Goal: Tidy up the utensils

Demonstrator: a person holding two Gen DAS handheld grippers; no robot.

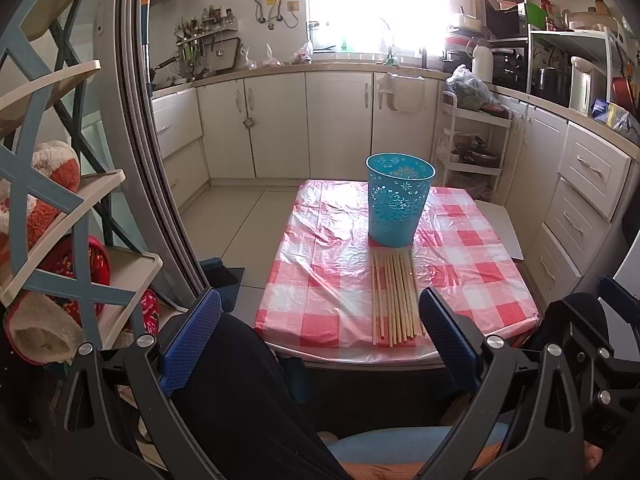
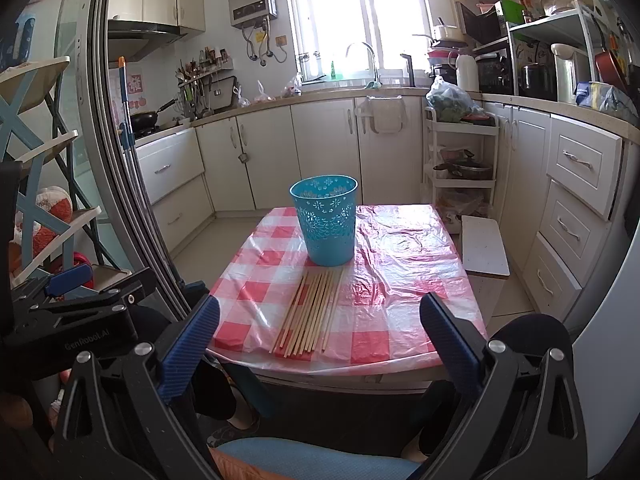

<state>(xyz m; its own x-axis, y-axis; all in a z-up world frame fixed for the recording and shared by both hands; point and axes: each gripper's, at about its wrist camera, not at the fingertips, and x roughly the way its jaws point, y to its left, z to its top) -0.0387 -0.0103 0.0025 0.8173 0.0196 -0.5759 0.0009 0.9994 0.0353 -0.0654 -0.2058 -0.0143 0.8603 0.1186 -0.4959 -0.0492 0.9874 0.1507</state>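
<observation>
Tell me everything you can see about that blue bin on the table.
The blue bin is a round, open-topped container that looks like plastic, narrowing slightly toward its base. Its wall is pierced with a cut-out flower pattern. It stands upright on the red-and-white checked tablecloth, toward the far half of the table. A row of light wooden chopsticks lies flat just in front of it, their far ends close to its base. Neither gripper touches it.

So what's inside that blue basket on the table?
Nothing shows inside the blue basket; only its upper inner wall is visible, the bottom is hidden. The chopsticks lie outside, before it.
</observation>
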